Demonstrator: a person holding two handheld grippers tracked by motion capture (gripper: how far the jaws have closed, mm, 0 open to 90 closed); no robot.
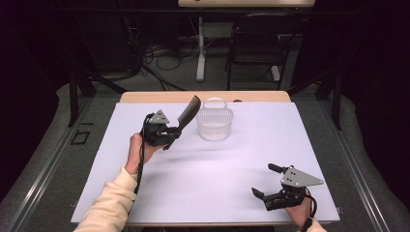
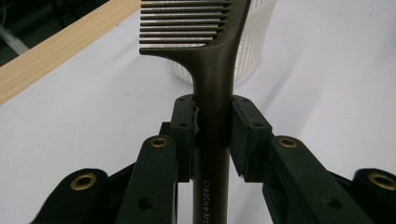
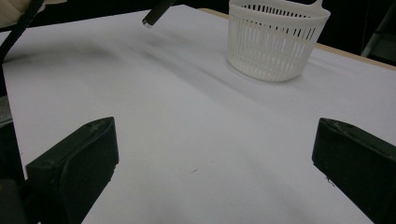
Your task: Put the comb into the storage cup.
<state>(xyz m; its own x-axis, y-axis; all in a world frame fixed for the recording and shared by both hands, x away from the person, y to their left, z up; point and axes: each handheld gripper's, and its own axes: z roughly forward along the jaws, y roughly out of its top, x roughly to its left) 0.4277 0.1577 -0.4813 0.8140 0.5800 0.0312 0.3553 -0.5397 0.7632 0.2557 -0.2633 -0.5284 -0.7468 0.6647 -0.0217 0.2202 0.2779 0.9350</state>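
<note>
Dark brown comb (image 2: pixel 212 70); white slatted basket (image 1: pixel 214 123)

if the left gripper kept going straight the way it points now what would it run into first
Most likely the white basket. The left gripper, shut on the comb, points at it, and the comb's toothed end leads, so that would probably touch the basket's near wall first. How much gap remains is hard to judge.

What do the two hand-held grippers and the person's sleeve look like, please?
Both the left hand-held gripper and the right hand-held gripper are black, with blocky jaws, brass-ringed holes, a grey triangular top plate and a trailing black cable. The sleeve is cream.
</note>
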